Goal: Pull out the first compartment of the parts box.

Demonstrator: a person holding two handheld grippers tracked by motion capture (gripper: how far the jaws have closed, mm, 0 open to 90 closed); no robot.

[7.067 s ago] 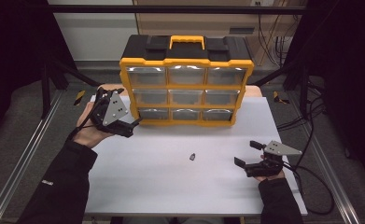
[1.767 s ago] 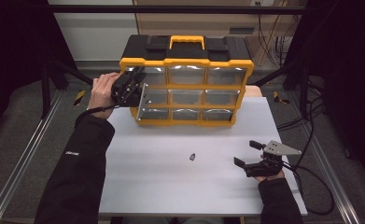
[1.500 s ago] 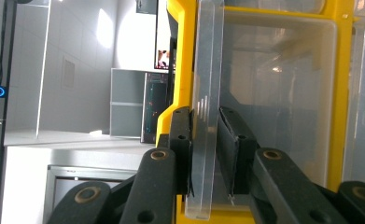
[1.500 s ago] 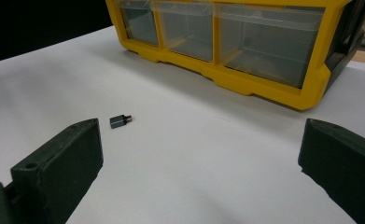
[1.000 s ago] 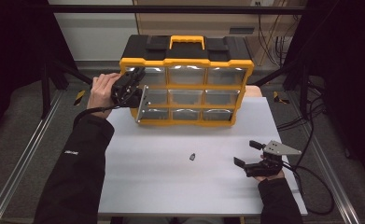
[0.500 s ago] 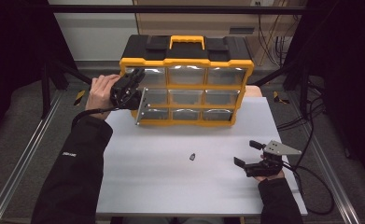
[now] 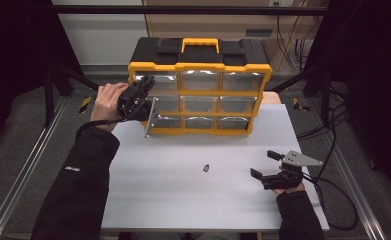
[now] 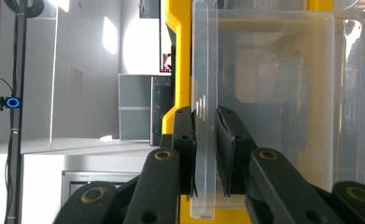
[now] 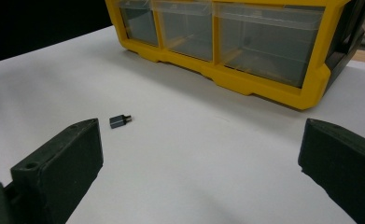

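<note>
We can make out a small white print on the person's black left sleeve [image 7: 73, 169], below the left claw [image 7: 144, 98], too small to read. We find no other lettering.

The drawer organiser [image 7: 199, 85] stands at the far middle of the table [image 7: 183, 200], upper centre of the high view. Its middle-left drawer [image 7: 152, 116] is pulled out toward the frame's left, with the left gripper [image 7: 135, 100] on the drawer's front. A small adapter [image 7: 206, 168] lies mid-table before the organiser, and the right gripper [image 7: 268, 167] rests to its right, lower right.
</note>
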